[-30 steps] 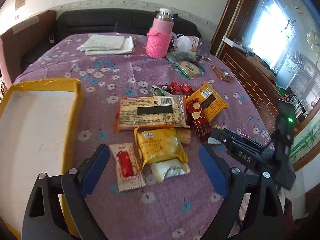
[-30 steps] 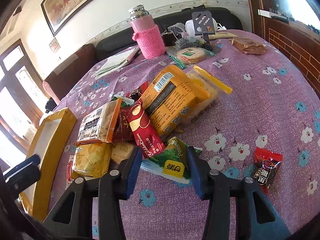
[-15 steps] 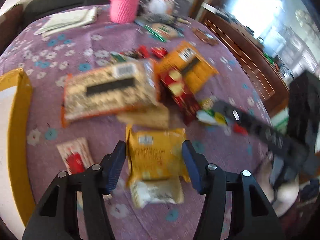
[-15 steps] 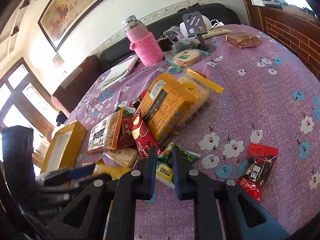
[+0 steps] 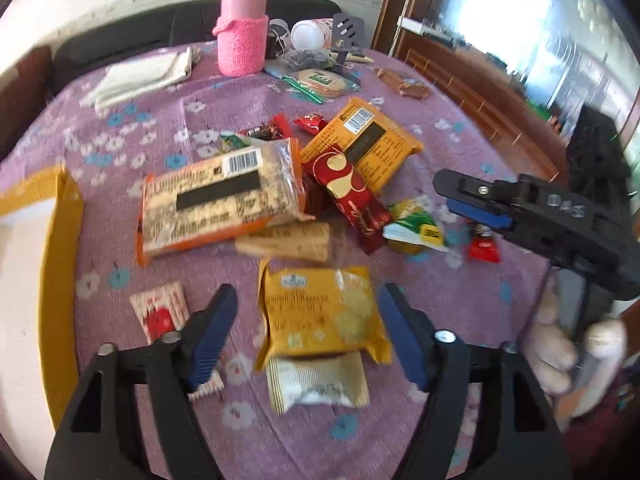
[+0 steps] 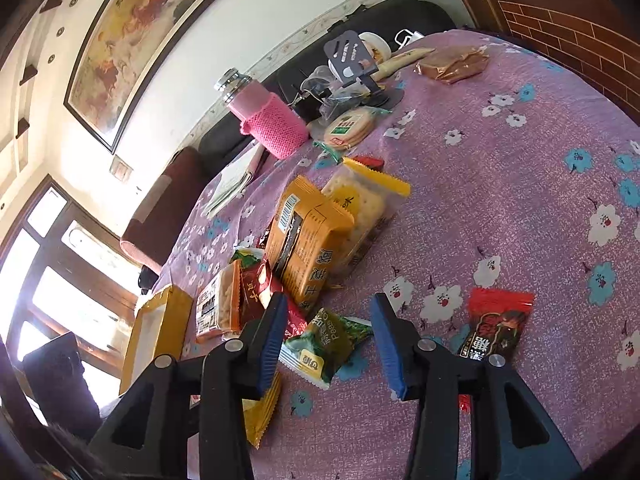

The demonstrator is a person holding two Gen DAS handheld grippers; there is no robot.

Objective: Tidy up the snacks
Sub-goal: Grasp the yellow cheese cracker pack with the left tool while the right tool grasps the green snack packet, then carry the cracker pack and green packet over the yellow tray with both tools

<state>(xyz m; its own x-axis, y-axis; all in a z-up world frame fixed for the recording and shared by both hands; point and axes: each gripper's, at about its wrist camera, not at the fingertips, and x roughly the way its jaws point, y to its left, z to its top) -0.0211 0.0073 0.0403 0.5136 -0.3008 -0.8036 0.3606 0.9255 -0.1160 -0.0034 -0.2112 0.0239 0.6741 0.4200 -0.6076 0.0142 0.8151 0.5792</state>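
Note:
Snacks lie scattered on the purple flowered tablecloth point(image 5: 160, 128). My left gripper point(image 5: 307, 304) points down at a yellow snack pack point(image 5: 320, 312). The pack lies flat between the blue pads, and the jaws are opening and stand clear of it. A small white pack point(image 5: 320, 384) sits just below it. My right gripper point(image 6: 329, 304) straddles a green pea packet point(image 6: 324, 344) lying on the cloth. Its jaws are opening too, not pressing the packet. In the left wrist view the right gripper point(image 5: 446, 194) shows from the side above that green packet point(image 5: 412, 228).
A yellow-rimmed box point(image 5: 60, 240) stands at the left edge. A barcoded cracker pack point(image 5: 220, 200), an orange pack point(image 5: 360, 144) and a red bar point(image 5: 352, 196) form a pile. A red candy point(image 6: 496, 324) lies right of the right gripper. A pink bottle point(image 5: 242, 44) stands behind.
The left gripper moved forward over the yellow pack, narrowed, then widened again. The right gripper closed around the green packet and has opened, rolling as it went.

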